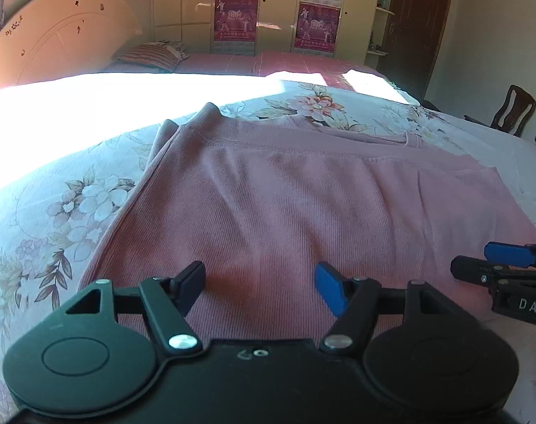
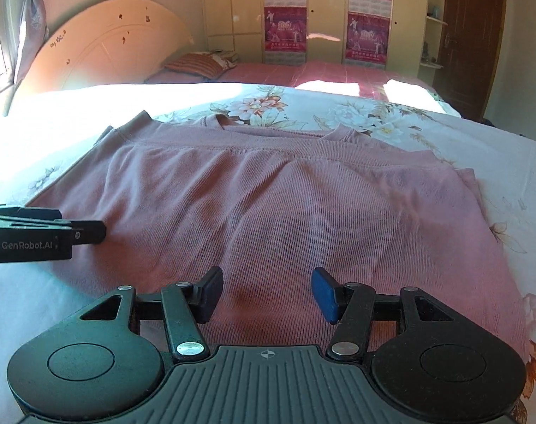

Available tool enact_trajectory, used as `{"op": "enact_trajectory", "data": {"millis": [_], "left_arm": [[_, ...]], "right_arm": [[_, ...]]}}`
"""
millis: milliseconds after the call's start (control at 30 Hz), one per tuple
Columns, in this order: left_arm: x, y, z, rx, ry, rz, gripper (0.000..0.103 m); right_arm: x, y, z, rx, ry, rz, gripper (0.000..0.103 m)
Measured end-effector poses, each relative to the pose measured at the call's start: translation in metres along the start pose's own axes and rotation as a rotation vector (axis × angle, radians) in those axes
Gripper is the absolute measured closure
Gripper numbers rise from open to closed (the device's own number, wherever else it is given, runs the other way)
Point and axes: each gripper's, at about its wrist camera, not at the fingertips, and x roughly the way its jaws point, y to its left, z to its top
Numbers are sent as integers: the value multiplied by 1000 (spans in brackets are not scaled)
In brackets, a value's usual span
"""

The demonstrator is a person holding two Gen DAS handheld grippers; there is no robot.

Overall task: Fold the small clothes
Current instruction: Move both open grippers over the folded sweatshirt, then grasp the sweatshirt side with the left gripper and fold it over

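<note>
Both tongs are released right now, nothing pinched: left tongs and right tongs hover side by side over the near hem of the pink top, which lies flat on the floral bedspread with its neckline at the far side and what looks like one fold already made across it. If it were me, I'd spread them wider first, one toward each near corner, since they sit pretty close together. Then pinch every layer at the hem, lift evenly, and carry it far so the edges line up, no sagging middle.
</note>
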Motion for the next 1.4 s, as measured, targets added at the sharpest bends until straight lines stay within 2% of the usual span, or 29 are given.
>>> {"op": "enact_trajectory", "data": {"millis": [167,333,467,567,700,733,800,867,933,1000,1100,1167,1400], "left_arm": [[-19,32,-18,-224,61,-10,25],[-19,64,-37,-480,110,-35,22],[-12,72,-39,-577,71,-102,11],[0,78,-35,-640,28,-164,8],[17,83,-29,-704,-31,-221,11],[20,84,-27,-725,-48,-234,15],[30,88,-27,-766,-59,-260,40],[39,92,-28,-796,-67,-267,71],[46,98,-30,-822,-67,-273,81],[49,99,-29,-809,-67,-279,83],[49,98,-24,-772,-61,-275,87],[49,97,-21,-762,-59,-283,88],[25,77,11,-619,-141,-306,90]], "right_arm": [[4,-1,15,0,-28,26,48],[17,-2,19,11,-26,51,48],[24,4,17,7,-17,60,48],[28,7,18,3,-17,56,48],[32,8,21,9,-20,37,48],[33,9,23,7,-24,27,48],[36,10,26,5,-29,9,48],[39,11,30,8,-39,-18,48],[40,12,34,12,-51,-49,48],[46,15,35,0,-49,-88,48],[62,27,23,-104,-9,-160,48],[64,33,16,-148,-28,-189,48],[67,31,18,-159,-24,-185,48]]}}
